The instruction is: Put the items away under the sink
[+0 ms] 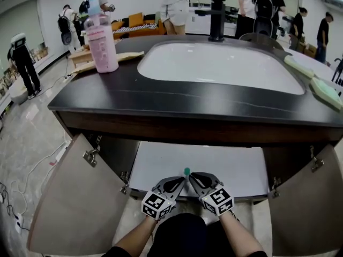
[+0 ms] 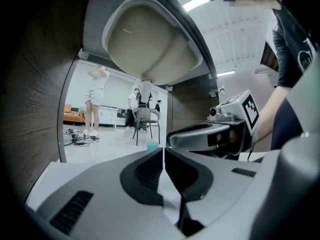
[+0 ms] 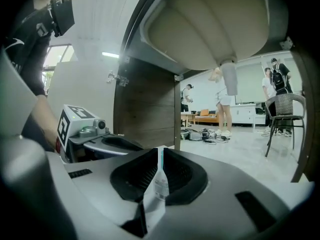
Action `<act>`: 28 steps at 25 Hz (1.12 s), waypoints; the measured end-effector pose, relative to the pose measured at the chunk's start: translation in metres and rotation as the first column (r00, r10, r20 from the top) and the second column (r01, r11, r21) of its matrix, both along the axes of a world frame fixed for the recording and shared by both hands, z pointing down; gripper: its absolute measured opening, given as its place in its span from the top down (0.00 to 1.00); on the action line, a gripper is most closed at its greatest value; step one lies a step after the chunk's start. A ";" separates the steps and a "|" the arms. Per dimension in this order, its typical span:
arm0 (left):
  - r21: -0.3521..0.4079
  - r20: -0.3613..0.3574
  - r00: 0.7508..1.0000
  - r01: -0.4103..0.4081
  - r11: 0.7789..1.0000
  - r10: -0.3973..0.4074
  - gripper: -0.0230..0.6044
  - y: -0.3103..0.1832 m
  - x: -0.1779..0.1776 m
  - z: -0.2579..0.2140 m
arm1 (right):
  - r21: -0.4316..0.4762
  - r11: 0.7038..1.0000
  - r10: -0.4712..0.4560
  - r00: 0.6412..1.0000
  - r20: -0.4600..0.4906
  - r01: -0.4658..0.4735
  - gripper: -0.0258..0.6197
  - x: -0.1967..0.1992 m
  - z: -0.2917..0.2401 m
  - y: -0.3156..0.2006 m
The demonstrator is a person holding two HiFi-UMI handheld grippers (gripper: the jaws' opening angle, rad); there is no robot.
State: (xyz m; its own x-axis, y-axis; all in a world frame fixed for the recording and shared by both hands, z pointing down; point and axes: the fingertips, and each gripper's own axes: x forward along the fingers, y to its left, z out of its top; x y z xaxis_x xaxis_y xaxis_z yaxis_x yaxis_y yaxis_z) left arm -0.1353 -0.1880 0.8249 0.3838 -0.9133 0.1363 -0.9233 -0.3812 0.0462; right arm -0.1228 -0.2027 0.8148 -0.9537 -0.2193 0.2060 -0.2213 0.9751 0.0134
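I'm looking down on a dark countertop with one white sink basin set into it and one black faucet behind. Past it, an open hall with a pale glossy floor is showing, with several people standing around.

I'm counting one pink bottle at the counter's left and two pale green pads at its right. Below, two cabinet doors – left, right – are hanging wide open around one white shelf.

My right gripper is pinching one white tube between its pads – the teal-striped end is sticking out past the tips, at the shelf's front edge. My left gripper is sitting just beside it, jaws drawn together, and I'm not seeing anything gripped.
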 end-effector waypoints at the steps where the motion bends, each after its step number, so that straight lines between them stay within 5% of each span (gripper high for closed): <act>1: 0.010 -0.006 1.000 0.003 1.000 -0.002 0.94 0.000 0.001 -0.004 | -0.002 1.000 -0.004 1.000 0.006 0.004 0.88 0.000 -0.003 0.003; 11: 0.089 -0.047 0.998 0.034 0.995 -0.030 0.94 0.000 0.008 -0.061 | 0.066 0.998 0.007 0.995 0.097 -0.013 0.90 0.007 -0.057 0.022; 14: 0.063 -0.019 1.000 0.026 0.998 -0.025 0.94 0.008 0.013 -0.093 | 0.141 0.990 0.002 0.994 0.106 -0.017 0.90 0.010 -0.099 0.034; 19: -0.006 -0.006 0.999 0.048 0.999 -0.048 0.95 0.030 0.030 -0.156 | 0.095 0.994 0.057 0.998 0.038 -0.060 0.90 0.025 -0.163 0.057; 28: -0.066 -0.075 0.954 0.286 0.956 -0.291 0.95 0.065 0.036 -0.281 | -0.014 0.964 0.266 0.964 -0.016 -0.266 0.91 0.042 -0.282 0.085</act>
